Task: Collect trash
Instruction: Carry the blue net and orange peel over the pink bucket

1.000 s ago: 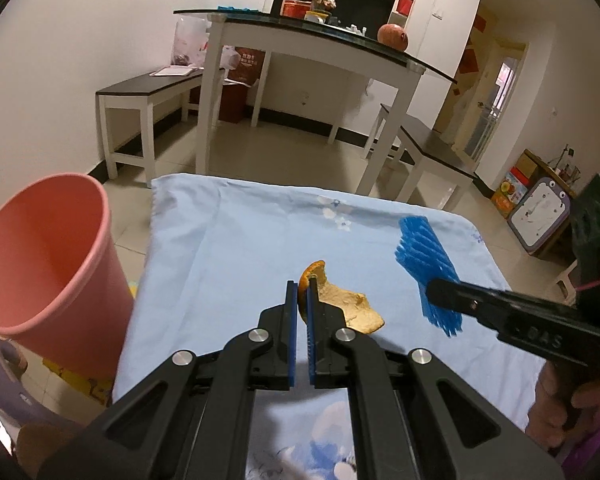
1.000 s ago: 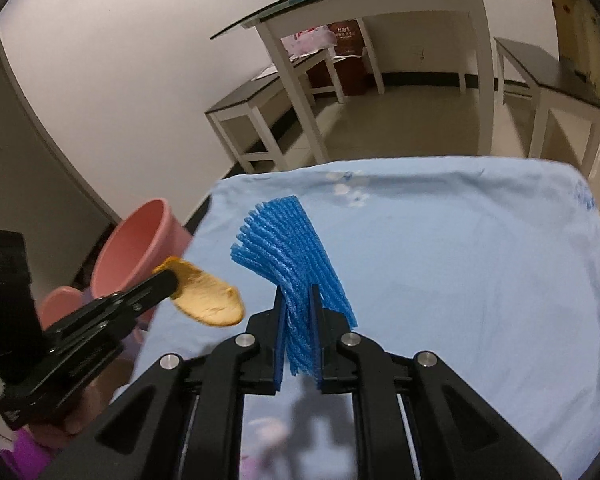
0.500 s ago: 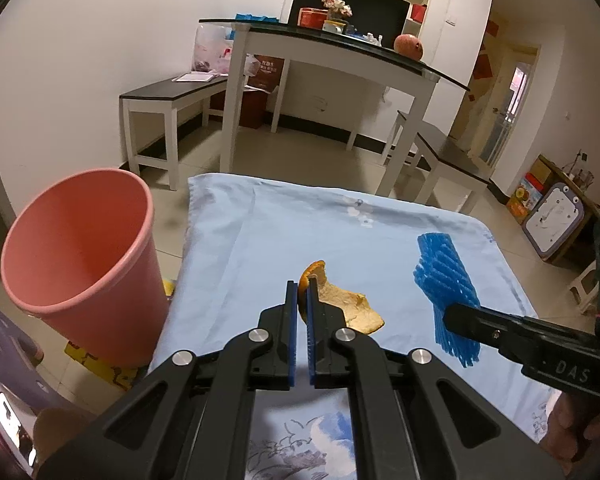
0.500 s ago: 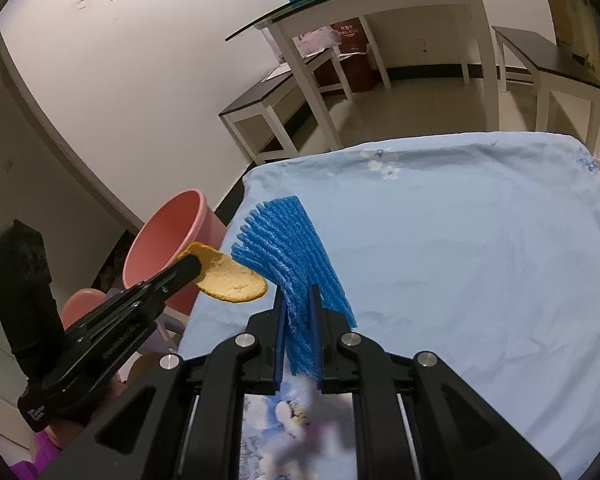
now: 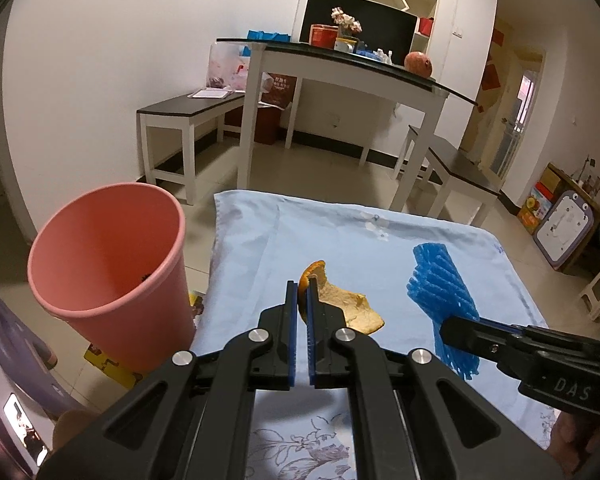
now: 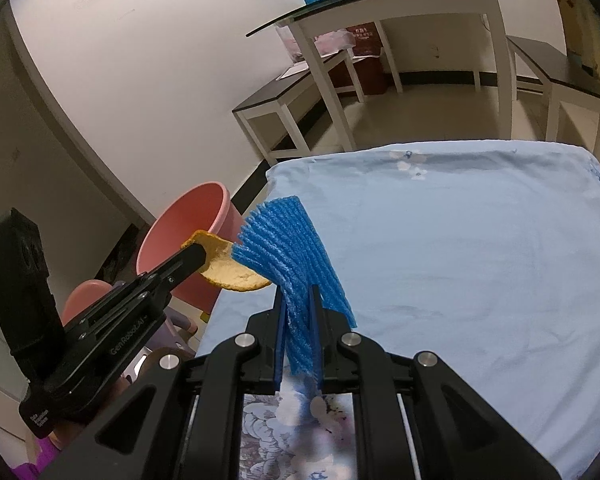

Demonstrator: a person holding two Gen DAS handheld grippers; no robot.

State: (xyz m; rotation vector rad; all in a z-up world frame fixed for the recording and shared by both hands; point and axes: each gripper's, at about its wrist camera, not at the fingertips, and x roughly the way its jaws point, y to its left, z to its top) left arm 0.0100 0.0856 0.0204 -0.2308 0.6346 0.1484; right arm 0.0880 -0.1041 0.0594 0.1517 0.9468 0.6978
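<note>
We hold both pieces of trash aloft over the blue-sheeted tabletop (image 6: pixel 480 240): our left gripper (image 5: pixel 302 292) clenches an orange peel (image 5: pixel 340 300), our right gripper (image 6: pixel 298 308) a blue foam net (image 6: pixel 288 248). The pink bin (image 5: pixel 108 256), beside the tabletop's left edge, awaits both; neither is dropped yet.

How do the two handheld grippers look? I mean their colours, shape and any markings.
Both are black plastic with angular linkage arms, silver round bolts and blue ribbed pads lining the fingers. The left gripper carries white lettering on its side, partly legible as "GenRobot.AI", and a boxy black camera block. The right gripper shows embossed letters "DAS" and a thin pink cable.
</note>
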